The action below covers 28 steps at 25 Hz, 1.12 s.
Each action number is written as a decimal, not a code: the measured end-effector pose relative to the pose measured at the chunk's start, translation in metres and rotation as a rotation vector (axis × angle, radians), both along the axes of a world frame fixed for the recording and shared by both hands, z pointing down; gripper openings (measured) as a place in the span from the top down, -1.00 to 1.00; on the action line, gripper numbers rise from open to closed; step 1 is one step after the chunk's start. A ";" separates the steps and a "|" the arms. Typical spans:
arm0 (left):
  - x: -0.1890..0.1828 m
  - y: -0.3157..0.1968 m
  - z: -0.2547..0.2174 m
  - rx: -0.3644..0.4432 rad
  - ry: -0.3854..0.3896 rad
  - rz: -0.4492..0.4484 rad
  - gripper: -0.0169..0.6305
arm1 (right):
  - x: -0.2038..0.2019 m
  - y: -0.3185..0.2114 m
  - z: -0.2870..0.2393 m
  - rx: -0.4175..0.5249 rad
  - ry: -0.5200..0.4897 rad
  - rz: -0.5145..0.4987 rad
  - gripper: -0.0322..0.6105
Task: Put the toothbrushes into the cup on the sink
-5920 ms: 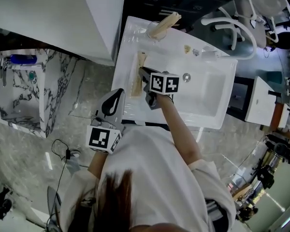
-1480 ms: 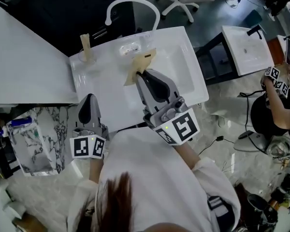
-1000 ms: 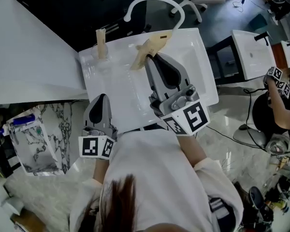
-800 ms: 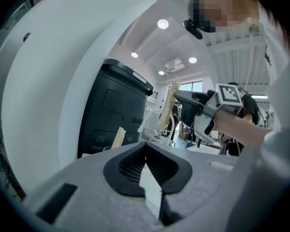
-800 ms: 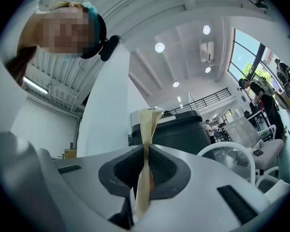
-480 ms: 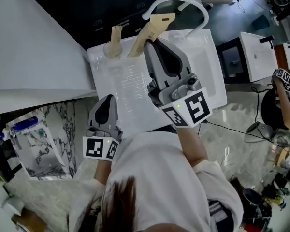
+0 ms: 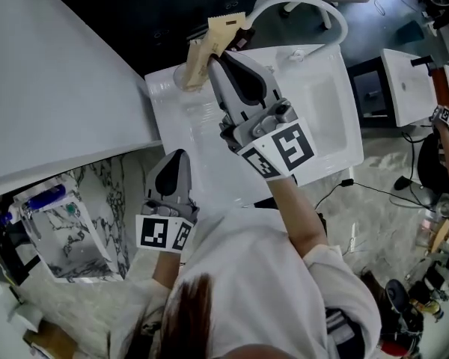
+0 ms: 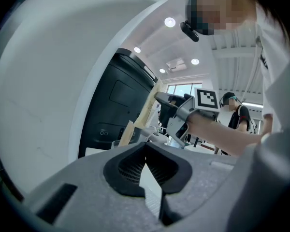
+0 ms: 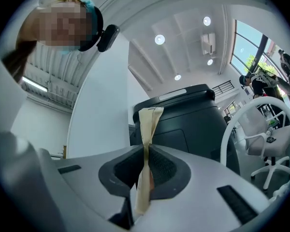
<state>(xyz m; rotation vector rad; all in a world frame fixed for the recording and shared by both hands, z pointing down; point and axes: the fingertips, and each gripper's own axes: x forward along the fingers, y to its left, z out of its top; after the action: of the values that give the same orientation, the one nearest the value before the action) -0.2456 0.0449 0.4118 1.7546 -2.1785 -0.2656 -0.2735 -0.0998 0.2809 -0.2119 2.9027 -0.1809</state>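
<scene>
done: first toothbrush (image 7: 197, 66) apparently in cup (image 7: 181, 78) | right hand-held gripper (image 9: 145, 166) clamps second toothbrush (image 9: 148, 124) near cup | left hand-held gripper (image 8: 146, 159) closed, empty | left: insert it

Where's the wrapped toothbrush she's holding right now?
In the head view, top centre: the wrapped toothbrush is pinched in the right hand-held gripper, just right of the cup at the sink's upper-left corner.
</scene>
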 end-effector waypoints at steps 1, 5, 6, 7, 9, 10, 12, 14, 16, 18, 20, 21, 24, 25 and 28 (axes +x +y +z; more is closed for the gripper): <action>-0.001 0.001 0.001 0.000 0.004 -0.001 0.90 | -0.005 0.000 0.005 0.001 0.004 -0.004 0.80; -0.007 0.004 0.007 -0.002 0.019 0.001 0.90 | -0.021 -0.001 0.026 -0.004 0.029 -0.008 0.80; -0.008 0.005 0.008 -0.003 0.023 0.001 0.90 | -0.025 -0.001 0.031 -0.005 0.037 -0.008 0.80; -0.009 0.005 0.009 -0.004 0.026 0.001 0.90 | -0.028 -0.001 0.036 -0.004 0.045 -0.009 0.80; -0.012 0.004 0.011 -0.006 0.030 0.002 0.90 | -0.035 -0.003 0.047 -0.001 0.062 -0.009 0.80; -0.013 0.005 0.012 -0.008 0.032 0.003 0.90 | -0.038 -0.003 0.053 0.002 0.072 -0.008 0.80; -0.016 0.005 0.014 -0.010 0.037 0.004 0.90 | -0.043 -0.004 0.065 0.007 0.092 -0.007 0.80; -0.019 0.005 0.015 -0.011 0.040 0.003 0.90 | -0.048 -0.006 0.077 0.007 0.110 -0.007 0.80; -0.021 0.005 0.016 -0.012 0.041 0.003 0.90 | -0.051 -0.008 0.087 0.002 0.123 -0.006 0.80; -0.022 0.004 0.016 -0.013 0.042 0.005 0.90 | -0.054 -0.011 0.096 -0.006 0.132 0.000 0.80; -0.023 0.002 0.017 -0.015 0.046 0.008 0.90 | -0.056 -0.015 0.104 -0.015 0.142 0.007 0.80; -0.023 0.001 0.018 -0.017 0.048 0.010 0.90 | -0.056 -0.016 0.108 -0.020 0.147 0.011 0.80; -0.021 0.001 0.019 -0.017 0.051 0.014 0.90 | -0.057 -0.015 0.120 -0.028 0.162 0.017 0.80; -0.021 0.002 0.020 -0.017 0.051 0.014 0.90 | -0.057 -0.014 0.124 -0.030 0.167 0.018 0.80; -0.021 0.001 0.021 -0.017 0.054 0.014 0.90 | -0.057 -0.014 0.134 -0.034 0.182 0.021 0.80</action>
<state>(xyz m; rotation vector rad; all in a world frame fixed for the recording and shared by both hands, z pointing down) -0.2667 0.0454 0.4326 1.7323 -2.1237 -0.2869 -0.3309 -0.1142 0.4146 -0.2779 3.0779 -0.2187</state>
